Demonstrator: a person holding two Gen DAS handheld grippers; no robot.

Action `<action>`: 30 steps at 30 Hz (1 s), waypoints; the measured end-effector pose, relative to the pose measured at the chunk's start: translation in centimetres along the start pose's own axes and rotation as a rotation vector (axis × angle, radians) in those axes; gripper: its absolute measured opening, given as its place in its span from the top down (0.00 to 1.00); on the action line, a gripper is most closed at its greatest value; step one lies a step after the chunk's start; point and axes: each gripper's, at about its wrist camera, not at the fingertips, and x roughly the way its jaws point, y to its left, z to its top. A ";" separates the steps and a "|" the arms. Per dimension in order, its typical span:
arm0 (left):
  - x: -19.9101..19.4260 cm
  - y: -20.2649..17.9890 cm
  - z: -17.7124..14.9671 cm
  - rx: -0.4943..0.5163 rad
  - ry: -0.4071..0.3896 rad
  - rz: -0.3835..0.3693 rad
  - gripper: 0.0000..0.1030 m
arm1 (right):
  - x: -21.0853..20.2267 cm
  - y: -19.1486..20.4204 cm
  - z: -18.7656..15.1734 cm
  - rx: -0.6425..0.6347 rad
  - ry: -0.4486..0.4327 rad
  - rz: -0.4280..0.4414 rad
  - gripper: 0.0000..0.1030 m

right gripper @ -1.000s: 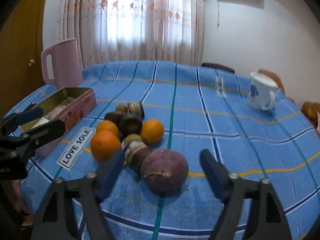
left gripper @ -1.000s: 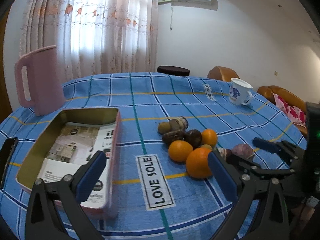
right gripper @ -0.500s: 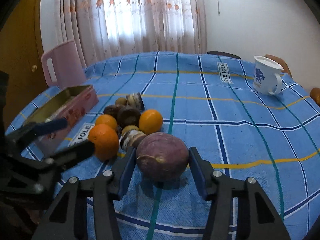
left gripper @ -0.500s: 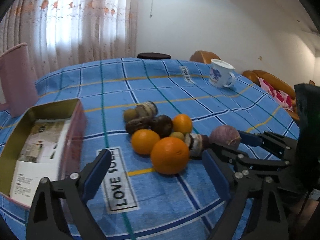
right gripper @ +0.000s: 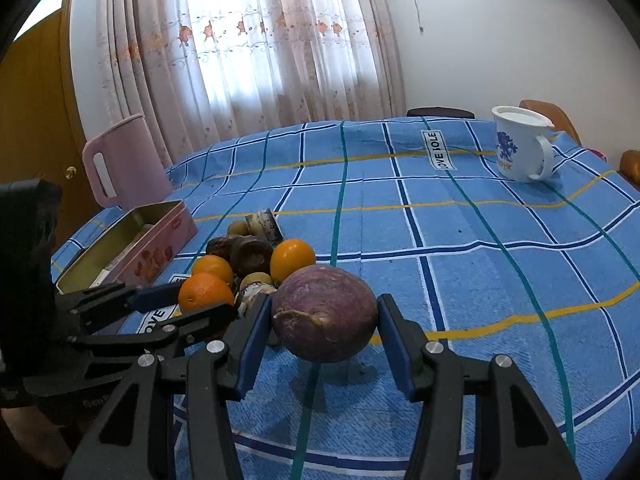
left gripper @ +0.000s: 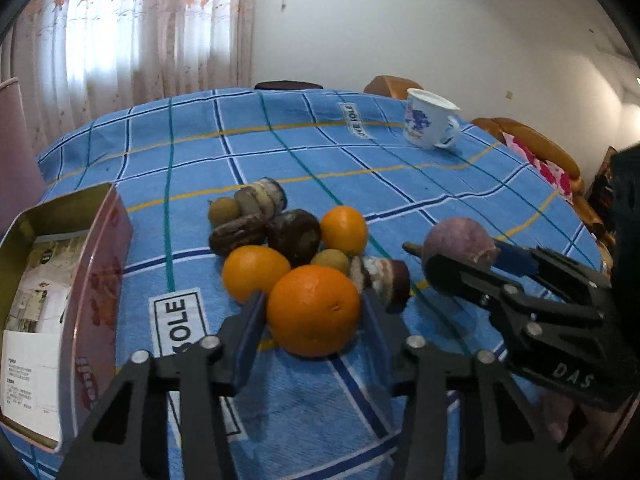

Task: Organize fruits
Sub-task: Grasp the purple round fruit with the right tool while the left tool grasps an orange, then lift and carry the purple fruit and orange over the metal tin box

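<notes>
My left gripper (left gripper: 314, 310) has just been closing around the big orange (left gripper: 313, 309), the pads seemingly touching. My right gripper (right gripper: 320, 322) clasps the purple fruit (right gripper: 325, 313), both at the pile's near edge. I'd lift straight, then carry to the tin (left gripper: 100, 248) beyond.

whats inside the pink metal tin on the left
The open pink rectangular metal tin holds printed paper sheets lying flat on its gold-coloured bottom. No fruit shows inside. Anything under the paper is covered, and the near corner is cut off.

Woven cloth tablecloth (left gripper: 400, 184), glossy dimpled orange (left gripper: 314, 310), shiny metal tin (left gripper: 100, 264).
</notes>
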 end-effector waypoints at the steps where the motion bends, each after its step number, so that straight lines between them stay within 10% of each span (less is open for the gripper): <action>1: -0.2 0.0 -0.1 0.003 -0.008 0.002 0.52 | 0.0 0.0 0.0 -0.002 -0.004 -0.001 0.47; 30: -4.8 0.4 -0.9 -0.009 -0.288 0.008 0.52 | -2.8 1.4 -0.8 -0.103 -0.187 -0.014 0.47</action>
